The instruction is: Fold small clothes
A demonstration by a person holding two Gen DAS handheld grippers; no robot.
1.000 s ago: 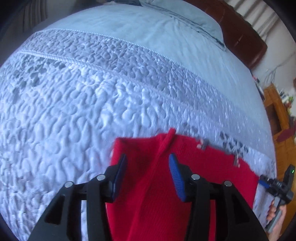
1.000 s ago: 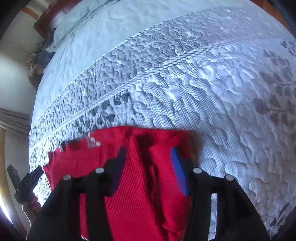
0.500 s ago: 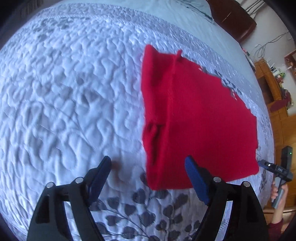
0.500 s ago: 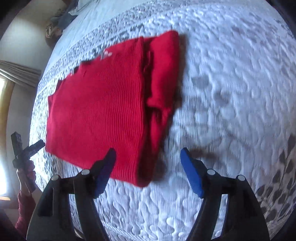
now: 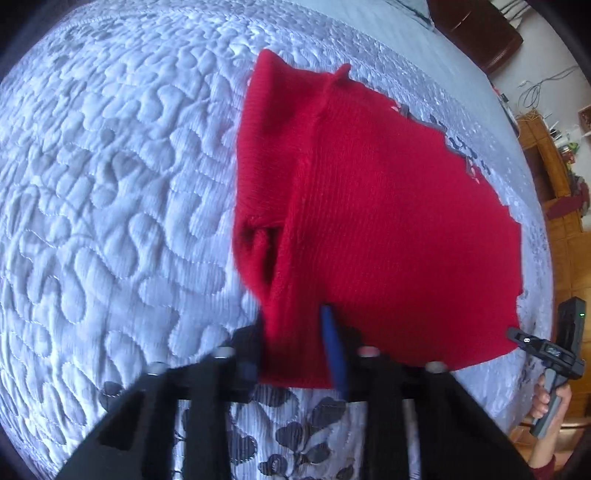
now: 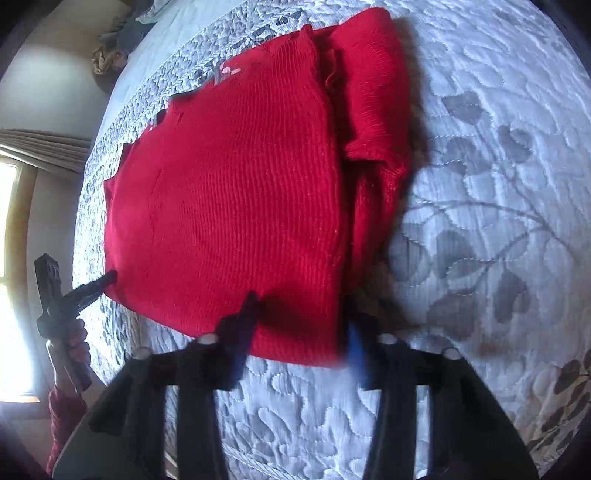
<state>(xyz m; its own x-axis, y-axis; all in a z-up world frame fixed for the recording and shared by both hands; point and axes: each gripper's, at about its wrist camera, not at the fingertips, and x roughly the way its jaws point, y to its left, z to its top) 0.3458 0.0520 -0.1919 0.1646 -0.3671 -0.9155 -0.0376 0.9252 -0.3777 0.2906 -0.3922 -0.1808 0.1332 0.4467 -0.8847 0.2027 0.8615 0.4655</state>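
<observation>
A folded red knit garment [image 5: 388, 221] lies flat on the quilted bedspread [image 5: 110, 184]. My left gripper [image 5: 291, 347] is at its near left corner, its jaws closing with the red fabric pinched between the black finger and the blue pad. In the right wrist view the same garment [image 6: 229, 199] shows a folded-in sleeve along its right side. My right gripper [image 6: 301, 332] is at the near right corner, its jaws also closing on the fabric edge. Each gripper shows in the other's view, the right gripper [image 5: 532, 343] and the left gripper [image 6: 85, 291], both at the garment's corners.
Pale quilted bedspread [image 6: 498, 184] with grey leaf prints spreads all around. A dark wooden headboard [image 5: 476, 29] stands at the far end, wooden furniture [image 5: 554, 177] beside the bed. A window with curtains [image 6: 22, 177] is on the other side. A hand [image 6: 70, 347] in a red sleeve holds the left gripper.
Both grippers pulled back from the garment's far edge to its near edge, opened wide on the way, and have now closed on the near corners.
</observation>
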